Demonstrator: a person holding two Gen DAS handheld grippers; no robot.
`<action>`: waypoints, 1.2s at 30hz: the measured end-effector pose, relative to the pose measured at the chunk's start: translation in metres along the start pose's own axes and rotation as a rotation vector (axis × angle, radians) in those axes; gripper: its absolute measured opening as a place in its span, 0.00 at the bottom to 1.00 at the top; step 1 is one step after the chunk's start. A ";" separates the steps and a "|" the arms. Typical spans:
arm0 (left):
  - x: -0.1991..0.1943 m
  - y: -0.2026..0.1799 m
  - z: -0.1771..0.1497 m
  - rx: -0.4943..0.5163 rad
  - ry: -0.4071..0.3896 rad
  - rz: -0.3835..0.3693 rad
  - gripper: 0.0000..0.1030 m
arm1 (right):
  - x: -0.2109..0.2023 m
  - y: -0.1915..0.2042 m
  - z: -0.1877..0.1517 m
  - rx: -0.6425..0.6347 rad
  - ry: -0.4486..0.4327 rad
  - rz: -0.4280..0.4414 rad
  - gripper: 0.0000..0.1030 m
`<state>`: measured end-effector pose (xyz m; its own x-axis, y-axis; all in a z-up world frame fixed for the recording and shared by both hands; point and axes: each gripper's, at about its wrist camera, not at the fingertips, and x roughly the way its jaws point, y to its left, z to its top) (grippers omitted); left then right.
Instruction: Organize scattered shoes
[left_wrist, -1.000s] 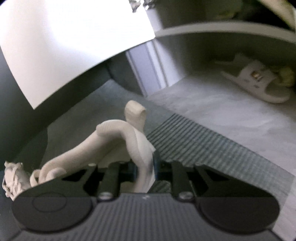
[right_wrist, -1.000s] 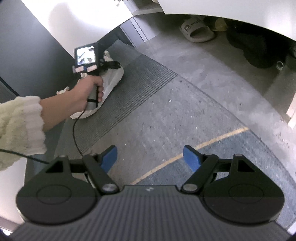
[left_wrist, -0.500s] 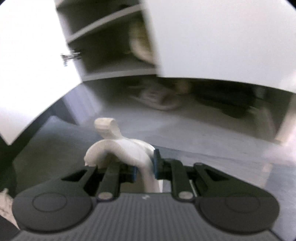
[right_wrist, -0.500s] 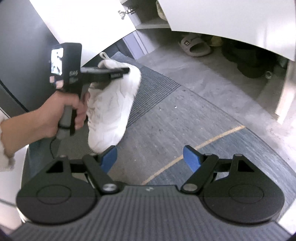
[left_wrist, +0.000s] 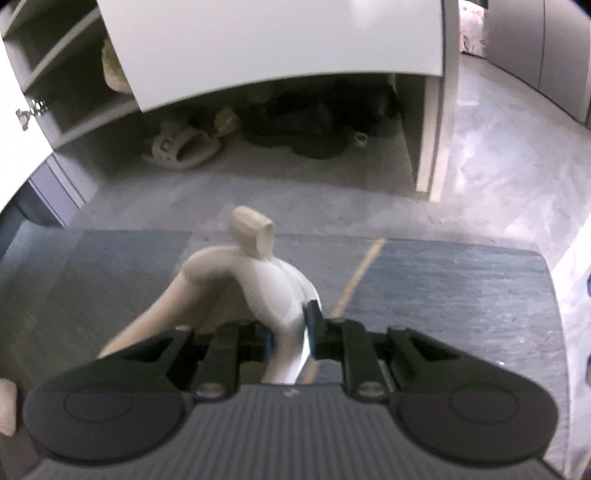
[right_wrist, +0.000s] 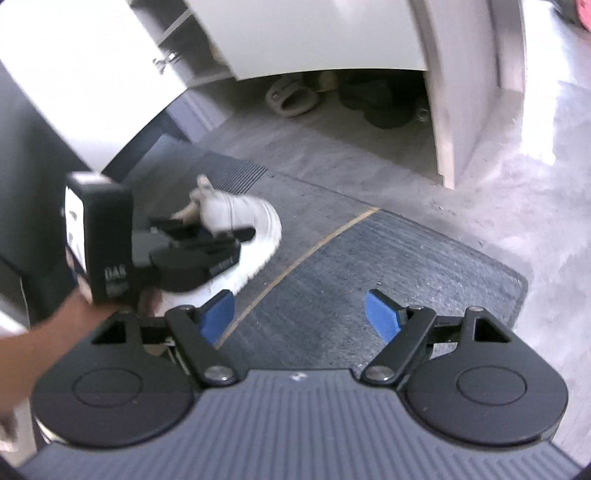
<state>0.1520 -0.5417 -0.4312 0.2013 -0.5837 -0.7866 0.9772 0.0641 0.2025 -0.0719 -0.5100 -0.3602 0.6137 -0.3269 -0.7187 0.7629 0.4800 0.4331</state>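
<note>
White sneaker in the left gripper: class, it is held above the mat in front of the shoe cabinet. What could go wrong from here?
1. The left gripper pinches only the thin heel collar of the white sneaker, and its jaws are opening, so the shoe may drop onto the mat.
2. The cabinet's bottom space already holds a beige slide and dark shoes, so the sneaker may knock them.

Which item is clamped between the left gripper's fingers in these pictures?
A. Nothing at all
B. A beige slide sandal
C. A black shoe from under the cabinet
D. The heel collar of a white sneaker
D: the left gripper has the white sneaker by its heel collar between the pads, though its jaws are opening; the right wrist view shows the same.
</note>
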 end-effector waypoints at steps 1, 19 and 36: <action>0.002 -0.007 -0.002 0.003 0.015 0.002 0.24 | 0.000 -0.002 -0.001 0.013 -0.005 0.000 0.78; -0.063 -0.014 -0.026 -0.037 -0.027 0.002 0.67 | -0.026 -0.025 0.076 -0.085 -0.205 0.062 0.78; -0.311 0.048 -0.203 -0.455 0.015 0.122 0.92 | 0.119 0.126 0.022 -1.284 0.336 0.182 0.77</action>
<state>0.1498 -0.1928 -0.2957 0.3139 -0.5388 -0.7818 0.8764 0.4812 0.0202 0.1020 -0.5066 -0.3791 0.4646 -0.0515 -0.8840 -0.1676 0.9752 -0.1449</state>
